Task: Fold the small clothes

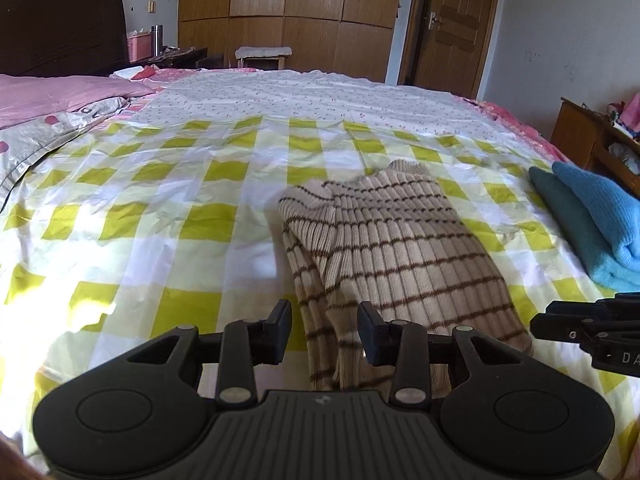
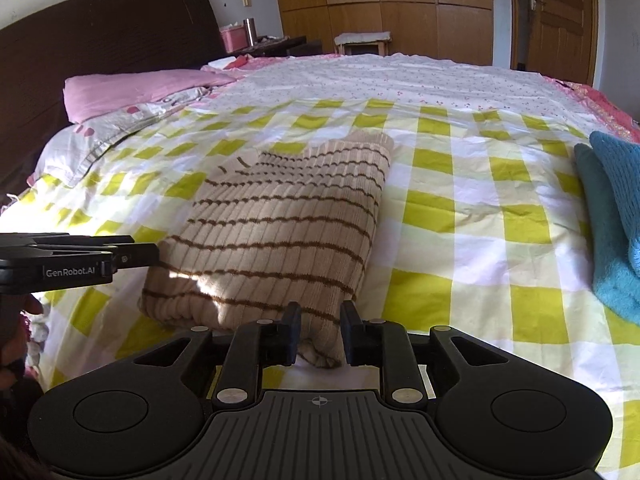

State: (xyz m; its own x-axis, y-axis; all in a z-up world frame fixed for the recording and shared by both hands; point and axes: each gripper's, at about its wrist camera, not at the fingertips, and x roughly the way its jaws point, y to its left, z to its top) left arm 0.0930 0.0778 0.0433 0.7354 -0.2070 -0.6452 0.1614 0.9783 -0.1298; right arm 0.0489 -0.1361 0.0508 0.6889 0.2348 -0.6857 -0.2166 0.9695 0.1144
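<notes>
Jaws of both grippers, left (image 1: 324, 332) marked "GenRobot.AI" and right (image 2: 320, 334), straddle the striped sweater (image 2: 280, 240), unclenched.

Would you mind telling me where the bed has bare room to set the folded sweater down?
The widest bare stretch of checked sheet lies left of the striped sweater, toward the pink pillow. A narrower strip separates the sweater from the blue folded clothes. The near edge is crowded by both grippers.

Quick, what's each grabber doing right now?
Left gripper: open, fingers either side of the striped sweater hem.
Right gripper: open, fingers around the sweater's near corner.
</notes>
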